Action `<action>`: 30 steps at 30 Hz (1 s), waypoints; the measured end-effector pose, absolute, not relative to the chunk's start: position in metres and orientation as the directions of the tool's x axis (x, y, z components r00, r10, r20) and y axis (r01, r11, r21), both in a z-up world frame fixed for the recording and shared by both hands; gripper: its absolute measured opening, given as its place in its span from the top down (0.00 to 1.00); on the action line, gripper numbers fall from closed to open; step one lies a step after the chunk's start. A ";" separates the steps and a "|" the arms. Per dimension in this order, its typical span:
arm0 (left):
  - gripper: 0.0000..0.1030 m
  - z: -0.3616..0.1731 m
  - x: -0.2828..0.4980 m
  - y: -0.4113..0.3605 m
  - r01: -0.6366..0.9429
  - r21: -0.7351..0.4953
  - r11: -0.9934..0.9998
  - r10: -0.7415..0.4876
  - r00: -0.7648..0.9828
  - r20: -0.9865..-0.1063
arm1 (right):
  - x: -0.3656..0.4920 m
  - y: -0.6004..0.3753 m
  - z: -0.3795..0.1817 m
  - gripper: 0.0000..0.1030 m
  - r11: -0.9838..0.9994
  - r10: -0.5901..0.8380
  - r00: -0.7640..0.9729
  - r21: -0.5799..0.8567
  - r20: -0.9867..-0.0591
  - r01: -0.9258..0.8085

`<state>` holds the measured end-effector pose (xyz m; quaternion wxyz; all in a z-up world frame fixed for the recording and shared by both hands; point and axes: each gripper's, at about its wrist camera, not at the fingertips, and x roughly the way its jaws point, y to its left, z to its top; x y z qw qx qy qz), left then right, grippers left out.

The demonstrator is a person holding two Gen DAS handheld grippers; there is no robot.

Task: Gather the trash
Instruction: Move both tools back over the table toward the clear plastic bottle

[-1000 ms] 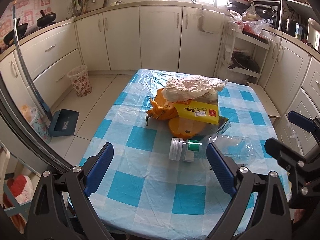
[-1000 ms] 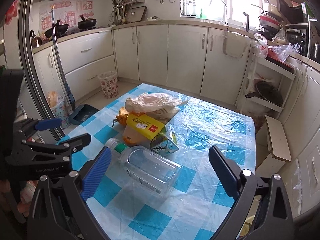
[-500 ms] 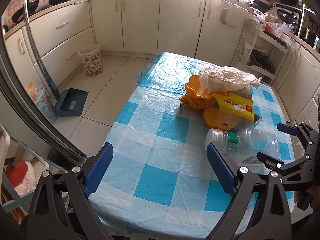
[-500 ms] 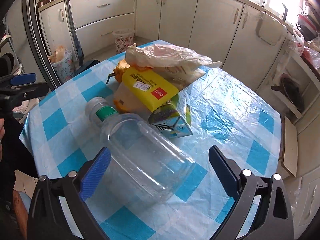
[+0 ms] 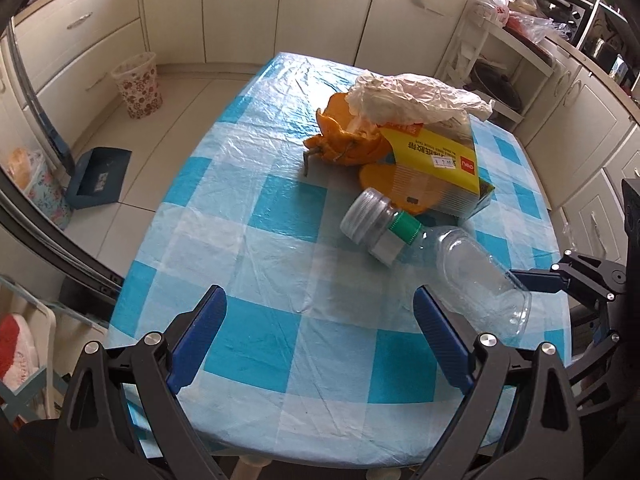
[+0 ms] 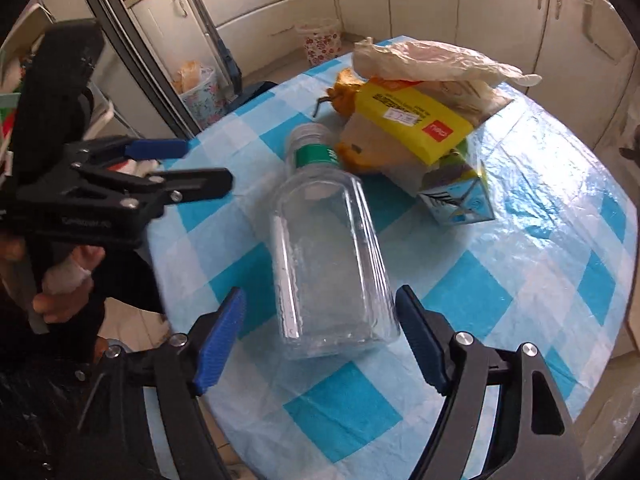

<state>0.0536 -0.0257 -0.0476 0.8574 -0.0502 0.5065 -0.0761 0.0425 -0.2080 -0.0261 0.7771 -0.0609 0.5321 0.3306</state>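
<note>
Both claws tilt steeply down. Right claw (image 6: pixel 320 336) has just been closing; its jaws straddle the clear bottle's (image 6: pixel 328 256) base, prob. not touching yet. Bottle lies on the checked worktop (image 6: pixel 520 280), cap end toward the trash pile. Left claw (image 5: pixel 320 344) gapes wide w/ nothing in it.

Both cameras look down at the table (image 5: pixel 256 264) from close above; both see the bottle (image 6: pixel 328 256) there.
</note>
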 end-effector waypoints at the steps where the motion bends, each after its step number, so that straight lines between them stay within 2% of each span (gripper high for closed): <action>1: 0.12 -0.049 0.054 -0.026 0.079 -0.173 0.982 -0.190 0.468 -0.863 | 0.042 -0.205 -0.025 0.27 0.744 0.498 0.181 0.310 -0.848 -0.592; 3: 0.12 -0.052 0.055 -0.024 0.069 -0.201 0.977 -0.211 0.452 -0.867 | 0.038 -0.196 -0.023 0.27 0.717 0.537 0.163 0.346 -0.828 -0.606; 8: 0.12 -0.057 0.058 -0.010 0.008 -0.276 0.961 -0.253 0.428 -0.868 | 0.042 -0.180 -0.034 0.23 0.801 0.446 0.249 0.259 -0.860 -0.540; 11: 0.12 -0.058 0.059 -0.005 -0.009 -0.298 0.954 -0.267 0.425 -0.865 | 0.042 -0.174 -0.035 0.23 0.784 0.471 0.221 0.291 -0.854 -0.549; 13: 0.12 -0.056 0.058 -0.007 0.000 -0.296 0.955 -0.267 0.430 -0.863 | 0.040 -0.174 -0.030 0.23 0.770 0.498 0.215 0.314 -0.840 -0.555; 17: 0.12 -0.052 0.057 -0.015 0.038 -0.286 0.958 -0.274 0.430 -0.860 | 0.036 -0.178 -0.027 0.22 0.676 0.626 0.115 0.464 -0.771 -0.572; 19: 0.12 -0.051 0.055 -0.020 0.051 -0.272 0.961 -0.267 0.428 -0.863 | 0.038 -0.182 -0.027 0.17 0.680 0.630 0.113 0.475 -0.768 -0.559; 25: 0.12 -0.050 0.050 -0.034 0.086 -0.217 0.972 -0.232 0.430 -0.873 | 0.043 -0.195 -0.034 0.15 0.711 0.619 0.110 0.495 -0.778 -0.499; 30: 0.11 -0.049 0.048 -0.052 0.117 -0.181 0.977 -0.214 0.427 -0.879 | 0.029 -0.160 -0.038 0.13 0.613 0.671 0.033 0.530 -0.740 -0.586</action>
